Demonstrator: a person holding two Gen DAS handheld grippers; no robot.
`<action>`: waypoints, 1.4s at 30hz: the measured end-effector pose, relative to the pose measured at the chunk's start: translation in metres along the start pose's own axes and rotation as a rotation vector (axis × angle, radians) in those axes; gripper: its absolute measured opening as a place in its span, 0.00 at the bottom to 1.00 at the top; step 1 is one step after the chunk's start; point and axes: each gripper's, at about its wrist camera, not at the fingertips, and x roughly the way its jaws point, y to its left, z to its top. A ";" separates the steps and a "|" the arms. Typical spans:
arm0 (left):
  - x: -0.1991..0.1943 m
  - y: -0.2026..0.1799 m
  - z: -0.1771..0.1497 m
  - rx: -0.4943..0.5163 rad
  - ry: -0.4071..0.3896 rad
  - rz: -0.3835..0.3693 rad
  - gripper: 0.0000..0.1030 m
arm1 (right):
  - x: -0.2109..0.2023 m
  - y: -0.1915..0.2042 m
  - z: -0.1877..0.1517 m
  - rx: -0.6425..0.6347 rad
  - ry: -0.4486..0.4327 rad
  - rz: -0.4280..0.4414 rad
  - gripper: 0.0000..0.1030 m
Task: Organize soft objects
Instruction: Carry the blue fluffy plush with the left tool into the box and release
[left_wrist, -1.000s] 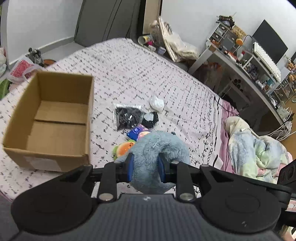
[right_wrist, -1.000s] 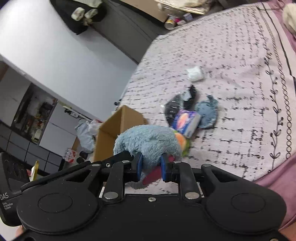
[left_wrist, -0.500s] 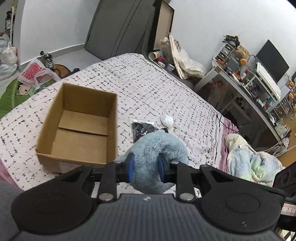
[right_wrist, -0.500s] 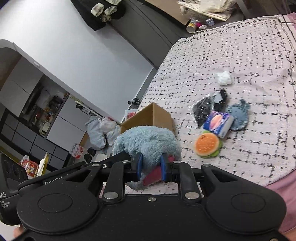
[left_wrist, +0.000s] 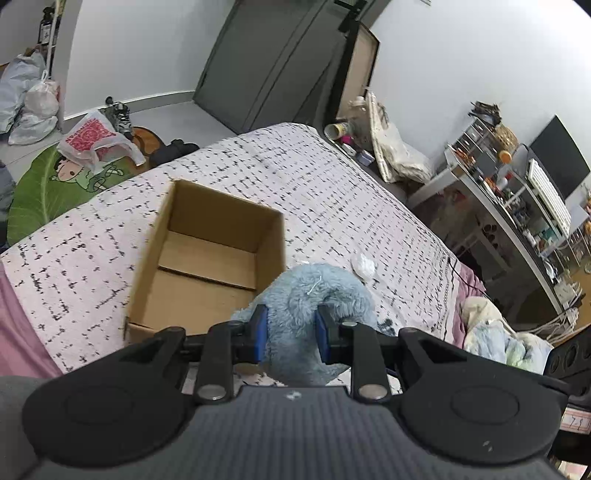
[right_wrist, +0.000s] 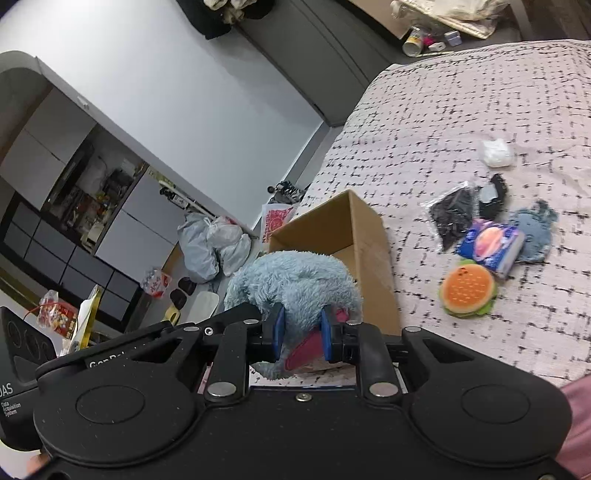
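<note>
Left gripper (left_wrist: 290, 334) and right gripper (right_wrist: 300, 330) both clamped on blue plush toy (left_wrist: 310, 295), held above near edge of cardboard box (left_wrist: 207, 258). Box interior bare, sits on bed (left_wrist: 332, 192). Burger toy (right_wrist: 467, 288), book (right_wrist: 493, 247), black bag (right_wrist: 454, 214) lie beside box.

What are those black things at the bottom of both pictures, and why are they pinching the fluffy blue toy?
They are two grabbers that a person holds, one in each hand. Each carries a camera looking along its jaws, so you get one picture per hand. The left gripper and the right gripper both squeeze the same blue plush toy, lifted beside an open cardboard box on the bed. A burger toy, a colourful packet and a white wad lie on the bed.
</note>
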 end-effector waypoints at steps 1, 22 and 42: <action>0.000 0.004 0.002 -0.007 -0.001 0.003 0.25 | 0.004 0.003 0.000 -0.005 0.005 0.000 0.20; 0.034 0.069 0.020 -0.028 0.037 0.069 0.25 | 0.078 0.018 -0.012 -0.002 0.046 0.006 0.20; 0.077 0.089 0.022 -0.105 0.130 0.172 0.36 | 0.106 0.006 -0.007 0.033 0.100 -0.014 0.63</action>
